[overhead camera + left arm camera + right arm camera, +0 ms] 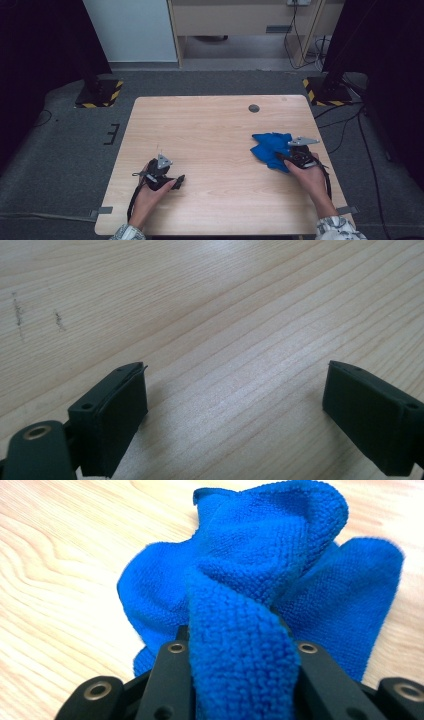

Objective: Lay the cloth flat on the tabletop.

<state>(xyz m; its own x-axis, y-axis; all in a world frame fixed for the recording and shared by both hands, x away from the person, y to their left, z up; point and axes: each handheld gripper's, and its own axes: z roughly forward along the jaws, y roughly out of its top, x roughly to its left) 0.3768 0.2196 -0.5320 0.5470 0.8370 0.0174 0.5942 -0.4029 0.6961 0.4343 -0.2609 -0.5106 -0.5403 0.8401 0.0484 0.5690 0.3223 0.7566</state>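
Observation:
A crumpled blue cloth [270, 146] lies on the right half of the wooden table [210, 130]. My right gripper [286, 156] sits at the cloth's near right edge, held in a hand. In the right gripper view a thick fold of the blue cloth [240, 655] is pinched between the two black jaws, so my right gripper [241, 652] is shut on it. My left gripper [179, 180] rests low over the table at the near left, far from the cloth. In the left gripper view my left gripper [235, 400] stands open, with bare wood between the pads.
A small round grey cap [254, 108] is set into the table near its far edge. Dark stands with yellow-black striped bases [100, 94] flank the table on the floor, and cables [345, 125] run along the carpet at the right.

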